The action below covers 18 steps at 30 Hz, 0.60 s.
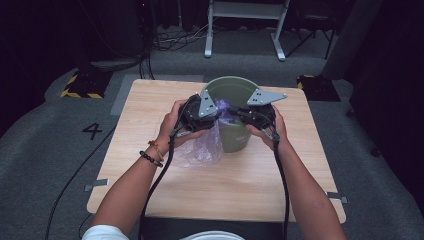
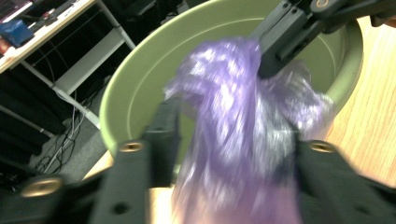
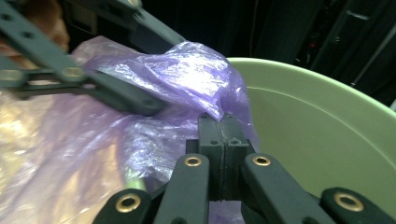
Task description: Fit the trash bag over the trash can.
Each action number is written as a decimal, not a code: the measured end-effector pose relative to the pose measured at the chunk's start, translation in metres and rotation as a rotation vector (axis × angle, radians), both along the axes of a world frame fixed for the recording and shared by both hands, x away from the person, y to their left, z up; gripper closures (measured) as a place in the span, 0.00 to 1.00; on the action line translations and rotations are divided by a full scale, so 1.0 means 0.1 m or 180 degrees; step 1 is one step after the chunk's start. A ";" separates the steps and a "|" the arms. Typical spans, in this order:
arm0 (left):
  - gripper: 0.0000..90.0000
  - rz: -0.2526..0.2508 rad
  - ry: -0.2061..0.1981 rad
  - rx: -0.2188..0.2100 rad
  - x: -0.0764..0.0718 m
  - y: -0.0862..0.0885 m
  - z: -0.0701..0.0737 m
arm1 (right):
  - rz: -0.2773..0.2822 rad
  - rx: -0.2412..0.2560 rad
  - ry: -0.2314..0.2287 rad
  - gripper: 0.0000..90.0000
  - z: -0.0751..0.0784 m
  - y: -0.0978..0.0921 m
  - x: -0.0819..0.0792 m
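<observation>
Purple bag (image 1: 202,147), olive-green bucket (image 1: 235,137)

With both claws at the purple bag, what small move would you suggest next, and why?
Probably draw the claws apart to spread the thin purple plastic bag over the green plastic bucket's rim: the right claw pinches it shut, and it hangs bunched outside the bucket.

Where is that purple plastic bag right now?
In the high view the purple bag drapes over the near-left rim of the green bucket mid-table, held between both grippers.
</observation>
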<state>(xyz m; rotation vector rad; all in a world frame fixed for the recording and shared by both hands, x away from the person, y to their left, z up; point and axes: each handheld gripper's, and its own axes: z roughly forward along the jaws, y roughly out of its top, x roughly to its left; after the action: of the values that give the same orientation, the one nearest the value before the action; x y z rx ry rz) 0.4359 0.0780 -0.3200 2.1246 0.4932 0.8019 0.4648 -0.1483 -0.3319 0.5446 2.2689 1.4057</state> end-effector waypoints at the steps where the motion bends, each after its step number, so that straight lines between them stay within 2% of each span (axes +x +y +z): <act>1: 0.49 0.0027 0.0018 -0.0014 -0.01 0.02 0.01 | -0.0037 0.0015 0.0002 1.00 0.01 -0.02 0.00; 4: 0.40 -0.0001 0.0066 -0.0019 -0.04 0.10 0.03 | -0.0137 0.0011 -0.0022 1.00 0.02 -0.06 0.01; 10: 0.40 -0.0165 0.0273 -0.0121 -0.19 0.37 0.05 | -0.0428 -0.0075 -0.0060 1.00 0.03 -0.17 0.06; 12: 0.40 -0.0164 0.0293 -0.0124 -0.20 0.39 0.05 | -0.0491 -0.0055 -0.0053 1.00 0.02 -0.19 0.08; 13: 0.40 -0.0154 0.0304 -0.0062 -0.24 0.47 0.04 | -0.0566 -0.0043 -0.0063 1.00 0.02 -0.24 0.10; 16: 0.46 -0.0197 0.0376 -0.0096 -0.26 0.54 0.02 | -0.0602 -0.0035 -0.0052 1.00 0.02 -0.28 0.12; 17: 0.51 -0.0305 0.0466 -0.0069 -0.28 0.59 -0.02 | -0.0654 -0.0034 -0.0074 0.99 0.03 -0.32 0.13; 18: 0.56 -0.0363 0.0473 -0.0043 -0.29 0.60 -0.04 | -0.0664 -0.0020 -0.0068 0.99 0.03 -0.33 0.13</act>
<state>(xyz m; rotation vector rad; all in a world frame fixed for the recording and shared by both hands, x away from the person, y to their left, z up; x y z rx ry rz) 0.4066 0.1384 -0.3243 2.1885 0.4487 0.5781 0.4781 -0.1815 -0.3289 0.7375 2.1294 1.2948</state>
